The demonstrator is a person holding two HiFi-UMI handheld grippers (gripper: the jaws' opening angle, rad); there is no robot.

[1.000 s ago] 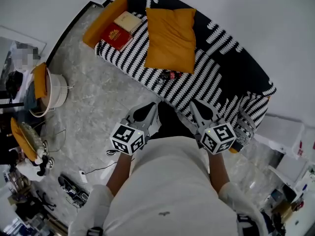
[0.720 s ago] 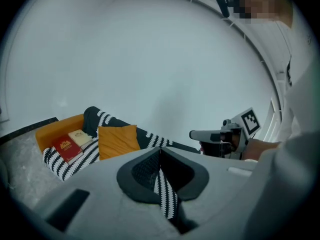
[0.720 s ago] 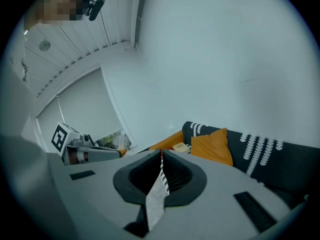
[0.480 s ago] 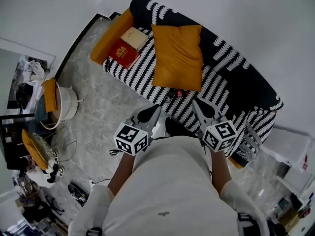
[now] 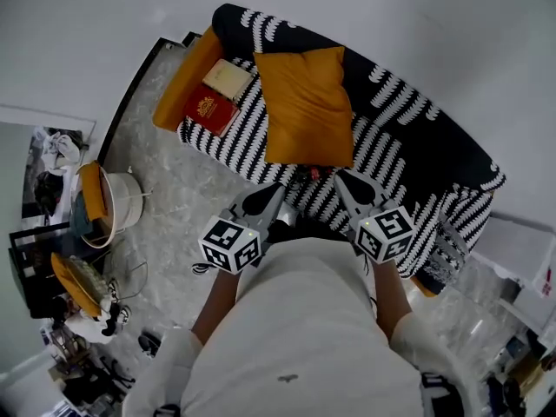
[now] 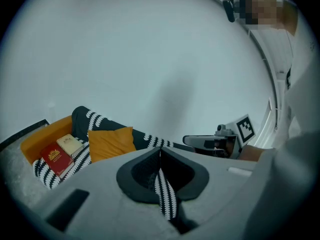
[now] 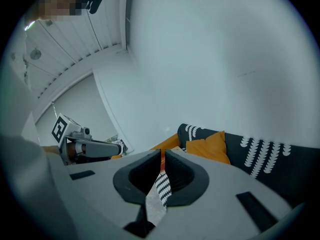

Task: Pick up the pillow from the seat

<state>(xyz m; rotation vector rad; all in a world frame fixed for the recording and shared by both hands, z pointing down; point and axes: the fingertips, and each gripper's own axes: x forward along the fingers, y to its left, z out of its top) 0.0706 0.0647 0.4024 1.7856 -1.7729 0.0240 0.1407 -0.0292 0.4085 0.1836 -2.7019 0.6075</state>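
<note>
While pillow's (image 5: 304, 102) on seat (image 5: 233, 139) | L hand-held gripper (image 5: 276, 189), R hand-held gripper (image 5: 340, 176) clsd

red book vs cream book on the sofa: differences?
The red book is larger, with a gold emblem; the cream book is smaller. The red book lies toward the front edge of the sofa, the cream book toward its backrest. Both lie flat beside the orange pillow.

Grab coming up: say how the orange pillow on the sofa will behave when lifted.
The orange pillow looks soft and creased, so it will probably sag from a corner pinch. It seems puffy, so it is likely light for its size. Broad and squarish, it should not roll.
</note>
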